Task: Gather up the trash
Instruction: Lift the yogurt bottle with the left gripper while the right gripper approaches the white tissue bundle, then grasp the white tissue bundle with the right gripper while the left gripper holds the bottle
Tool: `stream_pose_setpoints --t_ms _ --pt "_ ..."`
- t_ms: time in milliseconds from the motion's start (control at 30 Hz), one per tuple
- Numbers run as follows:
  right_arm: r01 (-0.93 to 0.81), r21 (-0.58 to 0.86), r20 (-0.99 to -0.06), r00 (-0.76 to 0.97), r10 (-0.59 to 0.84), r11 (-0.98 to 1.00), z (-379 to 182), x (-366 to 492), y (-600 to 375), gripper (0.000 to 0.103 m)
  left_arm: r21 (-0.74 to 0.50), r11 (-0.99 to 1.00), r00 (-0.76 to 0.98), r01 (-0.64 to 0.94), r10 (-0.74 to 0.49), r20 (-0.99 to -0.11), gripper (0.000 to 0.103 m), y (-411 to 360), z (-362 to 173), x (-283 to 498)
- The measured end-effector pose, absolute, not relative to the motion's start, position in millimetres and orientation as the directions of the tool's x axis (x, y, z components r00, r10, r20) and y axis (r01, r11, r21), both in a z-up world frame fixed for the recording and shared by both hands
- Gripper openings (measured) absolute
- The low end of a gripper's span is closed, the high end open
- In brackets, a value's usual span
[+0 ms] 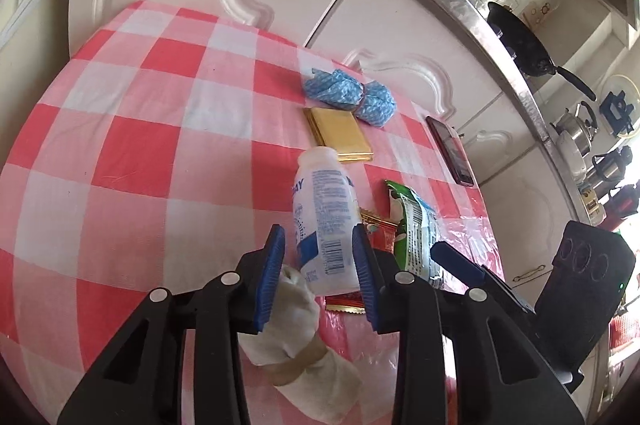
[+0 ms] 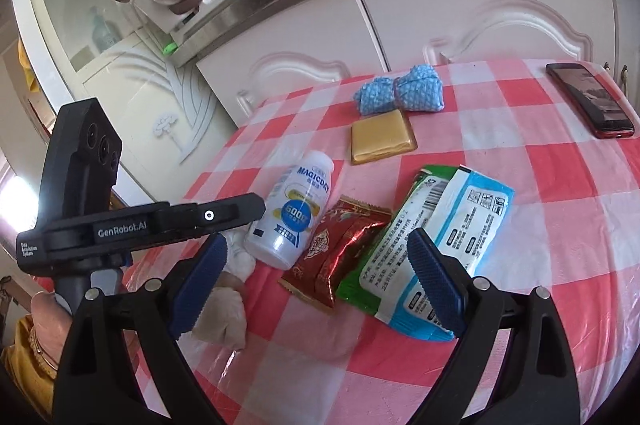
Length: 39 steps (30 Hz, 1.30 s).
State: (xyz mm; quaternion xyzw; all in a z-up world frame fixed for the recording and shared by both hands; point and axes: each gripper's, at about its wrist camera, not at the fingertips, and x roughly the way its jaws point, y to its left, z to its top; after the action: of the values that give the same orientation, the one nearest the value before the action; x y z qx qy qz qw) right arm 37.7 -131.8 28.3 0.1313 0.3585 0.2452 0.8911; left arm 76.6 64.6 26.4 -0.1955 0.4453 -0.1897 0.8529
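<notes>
The left gripper [image 1: 320, 265] is seen straddling the lying white plastic bottle [image 1: 324, 225], pad contact unclear; the right gripper [image 2: 316, 281] hangs spread and empty. Judged step: grasping. Firm closure is needed next. On the checked cloth [image 1: 120, 145], crinkled foil wrappers [image 2: 424, 249] lie beside the smooth cylinder.

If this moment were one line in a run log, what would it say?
task: collect trash | left gripper: around white bottle, contact unclear | right gripper: open, empty, near wrappers | table: trash uncollected
</notes>
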Motion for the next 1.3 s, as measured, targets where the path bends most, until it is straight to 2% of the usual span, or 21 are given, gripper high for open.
stream_pose_setpoints --t_ms 33,100,167,333,400,633,933,1000,1033,1300 --pt "-0.338 0.408 -0.573 0.628 0.526 0.848 28 37 -133 0.092 -0.495 0.855 0.525 0.158 -0.497 -0.691 0.041 62 27 78" --pt "-0.328 0.412 -0.575 0.631 0.521 0.85 27 38 -138 0.092 -0.466 0.867 0.522 0.176 -0.484 -0.703 0.058 56 29 82" --pt "-0.316 0.421 -0.577 0.63 0.52 0.85 25 40 -143 0.092 -0.424 0.885 0.518 0.19 -0.457 -0.723 0.064 49 29 87" --pt "-0.319 0.435 -0.574 0.622 0.533 0.842 23 40 -145 0.092 -0.376 0.906 0.484 0.197 -0.423 -0.766 0.06 36 20 103" --pt "-0.336 0.421 -0.582 0.613 0.535 0.843 22 38 -140 0.092 -0.386 0.902 0.468 0.193 -0.431 -0.772 0.046 33 16 106" --pt "-0.417 0.406 -0.583 0.567 0.582 0.813 22 31 -118 0.092 -0.387 0.907 0.506 0.169 -0.416 -0.755 0.045 41 20 98" --pt "-0.542 0.38 -0.587 0.486 0.648 0.75 22 11 -70 0.091 -0.443 0.888 0.585 0.127 -0.428 -0.689 0.045 79 44 76" --pt "-0.56 0.366 -0.599 0.47 0.649 0.743 20 8 -59 0.079 -0.459 0.88 0.595 0.118 -0.433 -0.677 0.045 85 46 71" --pt "-0.564 0.361 -0.609 0.46 0.646 0.743 19 7 -54 0.077 -0.466 0.878 0.6 0.112 -0.434 -0.672 0.045 88 46 69" --pt "-0.598 0.37 -0.632 0.398 0.665 0.71 16 2 -31 0.067 -0.515 0.855 0.641 0.06 -0.429 -0.637 0.045 120 42 45"
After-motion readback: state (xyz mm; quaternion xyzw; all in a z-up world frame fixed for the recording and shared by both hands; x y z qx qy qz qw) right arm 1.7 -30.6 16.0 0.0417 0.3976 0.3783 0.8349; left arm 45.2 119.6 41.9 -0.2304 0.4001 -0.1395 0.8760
